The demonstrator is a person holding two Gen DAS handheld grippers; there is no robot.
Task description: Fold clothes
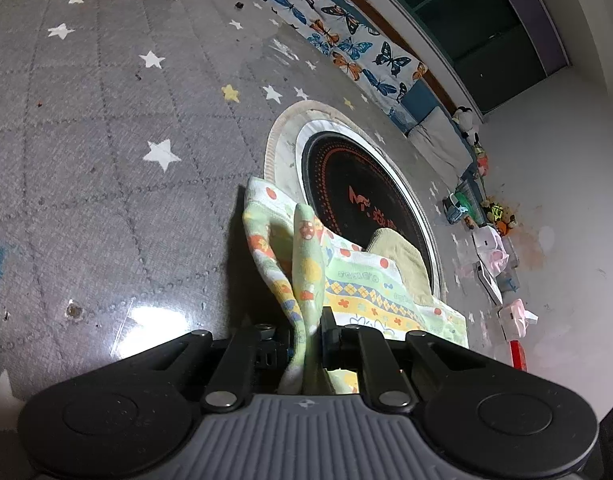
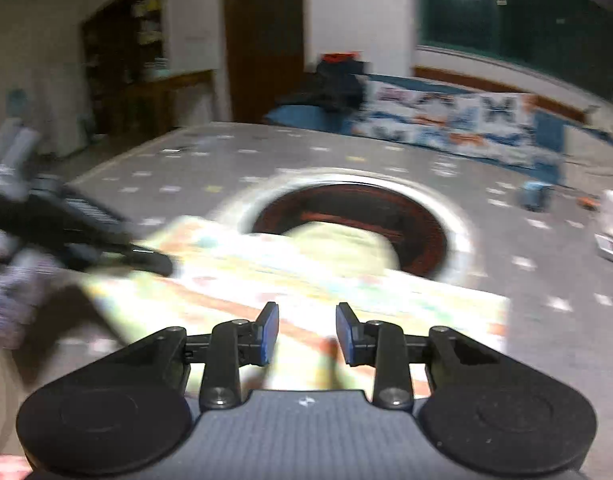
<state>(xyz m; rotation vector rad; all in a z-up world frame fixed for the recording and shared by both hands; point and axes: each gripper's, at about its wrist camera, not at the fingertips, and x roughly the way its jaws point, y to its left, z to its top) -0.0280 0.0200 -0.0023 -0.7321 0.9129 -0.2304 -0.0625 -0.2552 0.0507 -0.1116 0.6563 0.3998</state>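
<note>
Left claw (image 1: 306, 336) pinching patterned garment (image 1: 370, 288)

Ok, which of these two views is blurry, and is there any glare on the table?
Right wrist view: heavily motion-blurred, the patterned cloth smeared, though the right claw itself stays sharp. Left wrist view: sharp, with a bright glare patch on the table cover near the left claw, and strong fisheye curving at the edges.

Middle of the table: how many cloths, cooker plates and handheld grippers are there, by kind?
Patterned pale green printed cloth: 1
Plain olive knit cloth: 1
Round black cooker plate: 1
Handheld grippers: 2 (left gripper, right gripper)
Total: 5
</note>
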